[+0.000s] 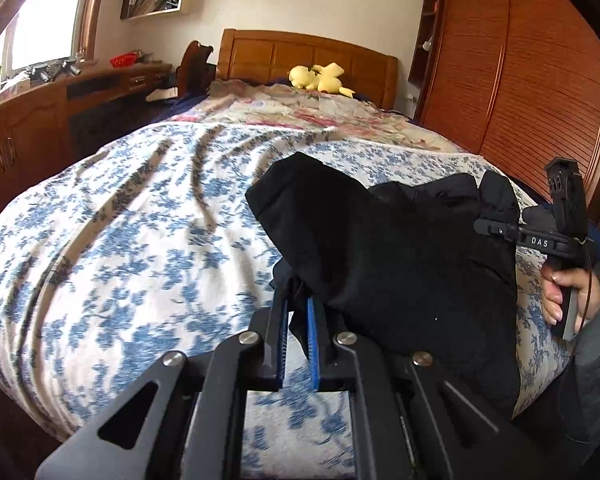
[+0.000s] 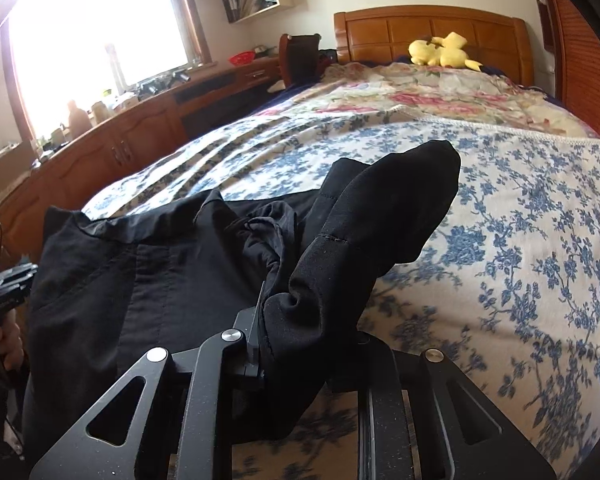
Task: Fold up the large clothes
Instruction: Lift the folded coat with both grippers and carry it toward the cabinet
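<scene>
- Bed (image 1: pixel 120 240) with blue-floral cover carries the work; black garment (image 1: pixel 380 248) sits bunched at its near edge, part lifted off the cover.
- I read this as the pick-up/spread step: both claws have an edge, nothing folded yet.
- Left claw (image 1: pixel 298 320): nearly closed, thin fabric pinched between the blue pads.
- Right claw (image 2: pixel 300 336): narrow, clamped on a thick bunch; its fingertips are buried in cloth.
- Next, I'd say: pull the hands apart and lay the garment flat before creasing.
</scene>
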